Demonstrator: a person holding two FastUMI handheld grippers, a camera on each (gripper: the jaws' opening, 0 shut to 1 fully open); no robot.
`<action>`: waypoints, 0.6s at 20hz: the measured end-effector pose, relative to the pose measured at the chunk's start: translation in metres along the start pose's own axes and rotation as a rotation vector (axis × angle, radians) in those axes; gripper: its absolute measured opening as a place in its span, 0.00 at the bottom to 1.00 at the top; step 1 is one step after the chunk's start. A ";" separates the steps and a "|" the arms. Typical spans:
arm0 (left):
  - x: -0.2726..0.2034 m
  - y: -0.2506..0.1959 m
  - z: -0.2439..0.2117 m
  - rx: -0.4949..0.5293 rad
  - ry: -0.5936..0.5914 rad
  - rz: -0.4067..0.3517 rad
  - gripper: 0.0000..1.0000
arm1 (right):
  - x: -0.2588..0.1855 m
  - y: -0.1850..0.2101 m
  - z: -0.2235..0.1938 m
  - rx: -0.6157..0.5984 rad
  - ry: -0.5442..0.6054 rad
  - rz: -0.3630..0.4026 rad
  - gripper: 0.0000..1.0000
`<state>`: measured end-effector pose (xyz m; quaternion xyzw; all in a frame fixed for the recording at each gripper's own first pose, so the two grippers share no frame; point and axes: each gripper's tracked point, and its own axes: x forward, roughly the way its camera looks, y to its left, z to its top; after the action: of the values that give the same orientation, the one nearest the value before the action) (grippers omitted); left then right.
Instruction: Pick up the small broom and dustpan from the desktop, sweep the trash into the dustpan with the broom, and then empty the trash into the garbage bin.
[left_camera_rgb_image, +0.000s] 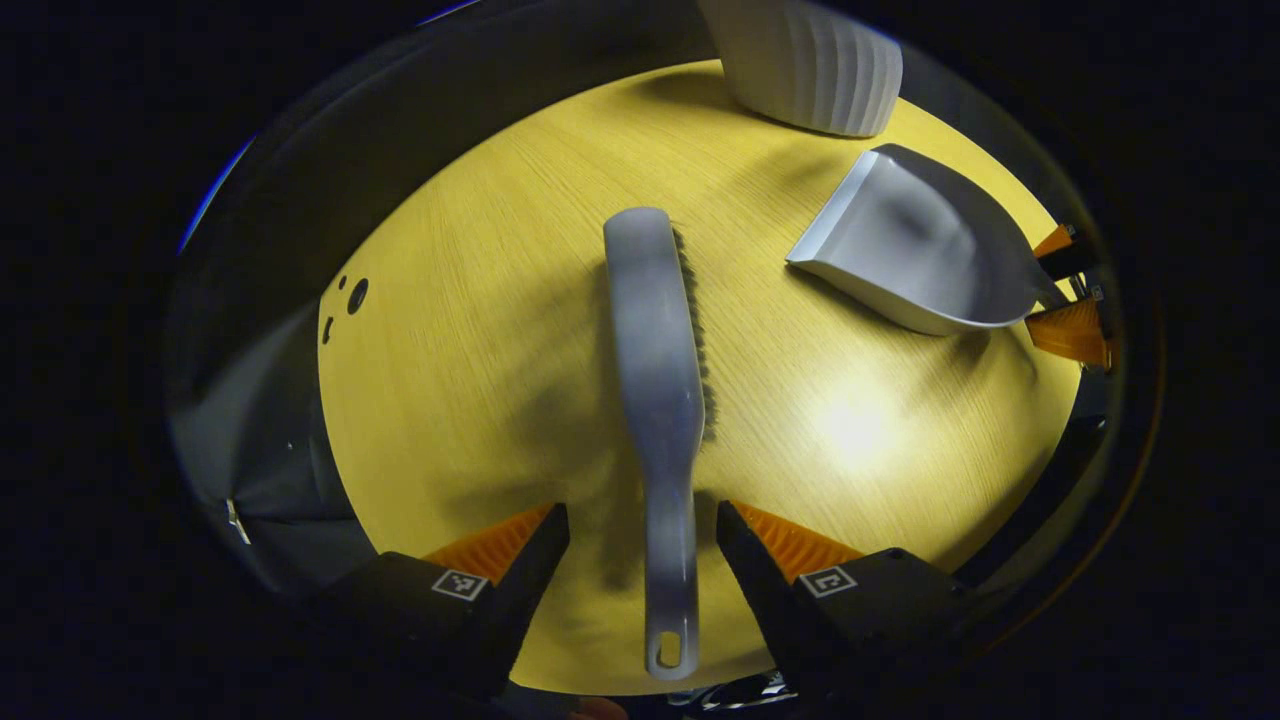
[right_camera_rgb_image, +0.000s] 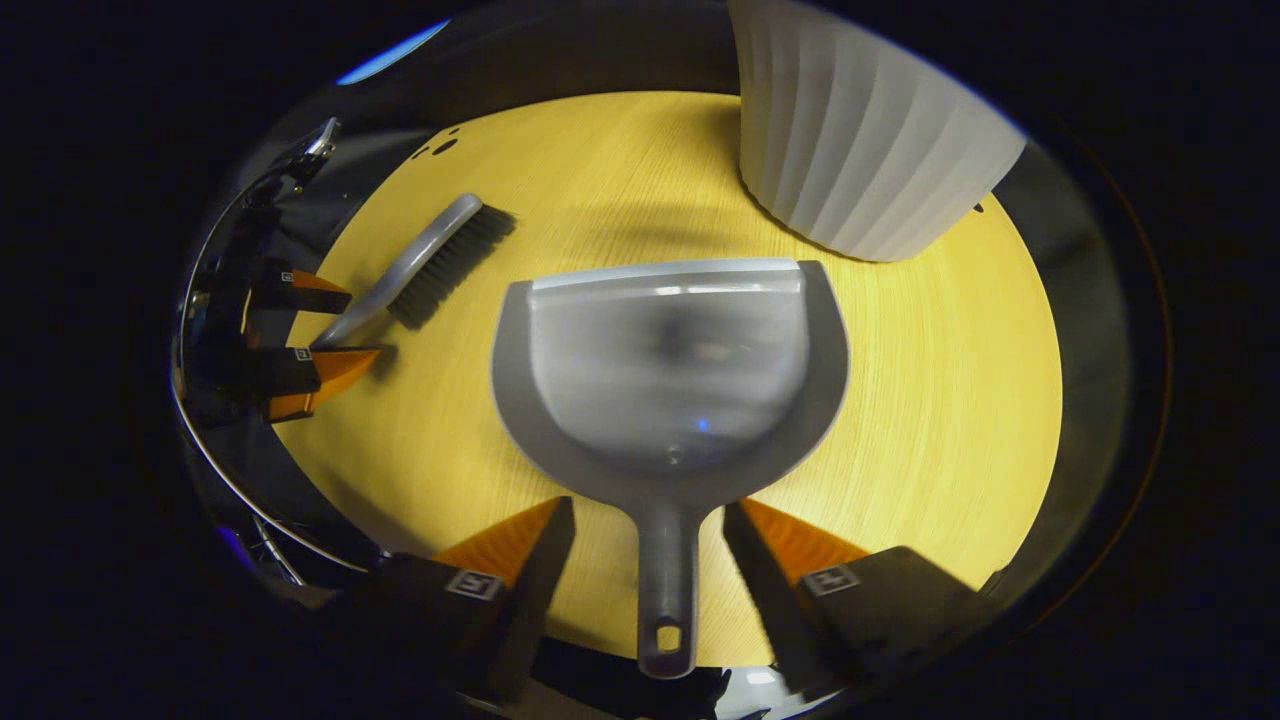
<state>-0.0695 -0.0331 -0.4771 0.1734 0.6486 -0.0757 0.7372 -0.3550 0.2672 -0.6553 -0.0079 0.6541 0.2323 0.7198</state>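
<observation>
A grey hand broom (left_camera_rgb_image: 655, 340) lies flat on the yellow wooden desktop (left_camera_rgb_image: 480, 330), bristles facing right. Its handle runs back between the fingers of my left gripper (left_camera_rgb_image: 640, 510), which is open with a gap on each side. A grey dustpan (right_camera_rgb_image: 665, 350) rests on the desktop (right_camera_rgb_image: 930, 380), mouth facing away. Its handle lies between the fingers of my right gripper (right_camera_rgb_image: 648, 505), also open and not touching. In the left gripper view the dustpan (left_camera_rgb_image: 910, 250) is at upper right with the right gripper (left_camera_rgb_image: 1040, 288) behind it. The right gripper view has the broom (right_camera_rgb_image: 430, 265) and left gripper (right_camera_rgb_image: 360, 325) at left.
A white ribbed garbage bin (right_camera_rgb_image: 860, 140) stands on the desktop just beyond the dustpan's mouth, and is at the top of the left gripper view (left_camera_rgb_image: 810, 65). Small cable holes (left_camera_rgb_image: 355, 295) mark the table's far left edge. Dark booth floor surrounds the table.
</observation>
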 end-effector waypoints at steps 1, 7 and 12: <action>-0.004 0.000 0.000 -0.002 -0.006 -0.001 0.97 | 0.003 -0.001 0.001 -0.006 -0.003 -0.009 1.00; -0.038 0.009 0.009 -0.040 -0.094 0.031 0.97 | -0.042 0.003 0.010 -0.026 -0.114 -0.040 0.99; -0.081 0.012 0.025 -0.139 -0.280 0.028 0.97 | -0.084 0.009 0.028 0.013 -0.244 -0.058 1.00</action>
<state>-0.0540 -0.0400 -0.3929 0.1186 0.5408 -0.0436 0.8316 -0.3351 0.2569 -0.5694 0.0059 0.5626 0.2064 0.8005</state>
